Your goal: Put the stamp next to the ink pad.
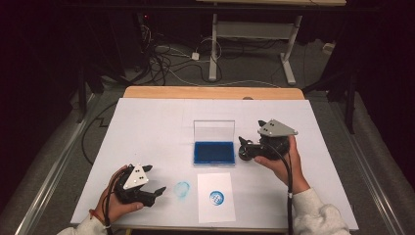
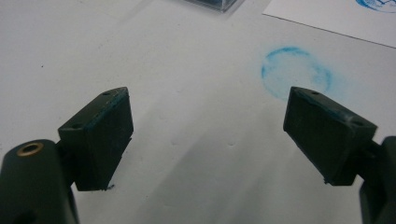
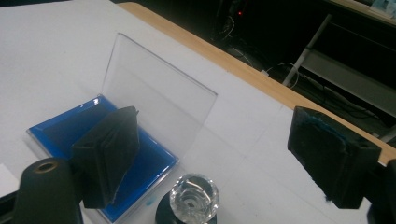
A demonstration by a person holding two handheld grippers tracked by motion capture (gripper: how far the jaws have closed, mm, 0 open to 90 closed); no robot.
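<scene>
Stamp (image 3: 194, 198) stands freed beside the ink pad (image 1: 214, 152) — paper (image 1: 216, 197) already printed; we keep both claws, left (image 1: 151, 183) and right (image 1: 243, 148), spread, holding nothing.

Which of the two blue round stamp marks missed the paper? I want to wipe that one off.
The faint blue ring left of the paper sheet; it lies directly on the white table cover. The darker stamp mark sits on the sheet.

From where I stand no words or numbers are legible; the round blue stamp print (image 1: 217, 198) on the white paper sheet (image 1: 216, 183) is too small to read.
</scene>
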